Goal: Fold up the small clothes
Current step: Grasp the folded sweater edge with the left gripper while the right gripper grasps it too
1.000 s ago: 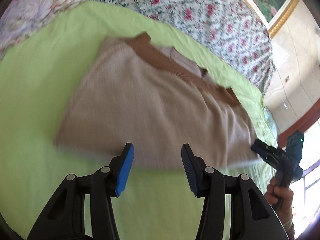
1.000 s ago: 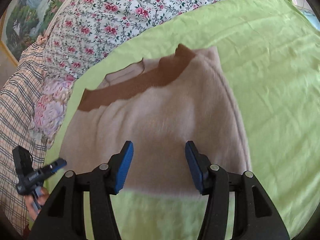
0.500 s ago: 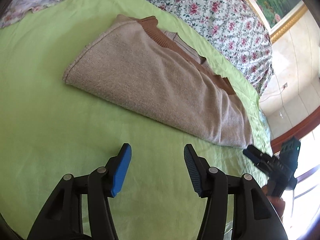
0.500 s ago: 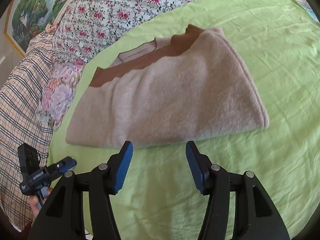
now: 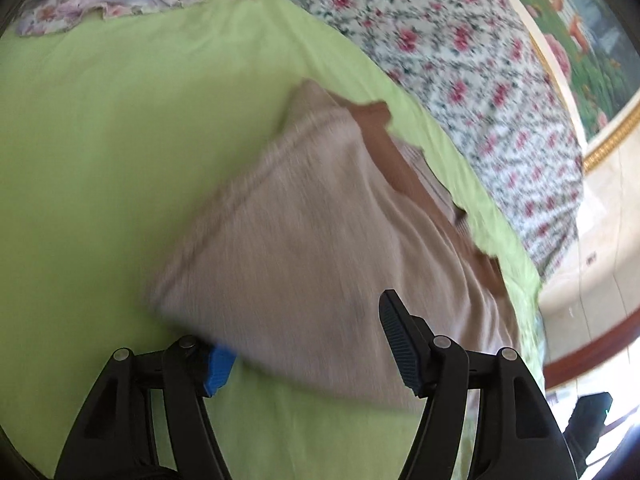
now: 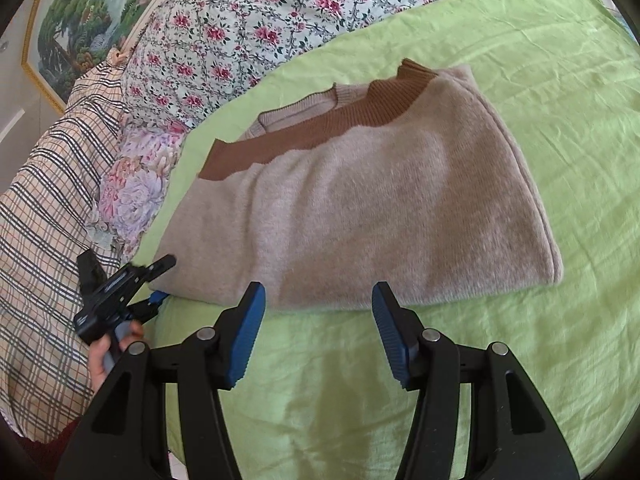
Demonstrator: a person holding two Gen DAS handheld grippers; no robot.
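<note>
A beige knit sweater (image 6: 380, 208) with a brown ribbed band (image 6: 320, 136) lies folded on the green bedsheet (image 6: 540, 80). In the left wrist view the sweater (image 5: 312, 248) is blurred and fills the middle. My left gripper (image 5: 308, 340) is open at the sweater's near left corner, with its left pad under the cloth edge and its right pad above the cloth. It also shows in the right wrist view (image 6: 158, 284). My right gripper (image 6: 318, 324) is open and empty, just short of the sweater's near edge.
A floral quilt (image 6: 260, 24) lies behind the sweater and a plaid blanket (image 6: 36, 220) to the left. A framed painting (image 6: 80, 20) hangs on the wall. The bed's edge and a tiled floor (image 5: 600, 240) show at right in the left wrist view.
My left gripper has moved forward to the sweater's corner; its left pad is now under the edge. My right gripper has come slightly closer to the near edge. The sweater lies as before.
</note>
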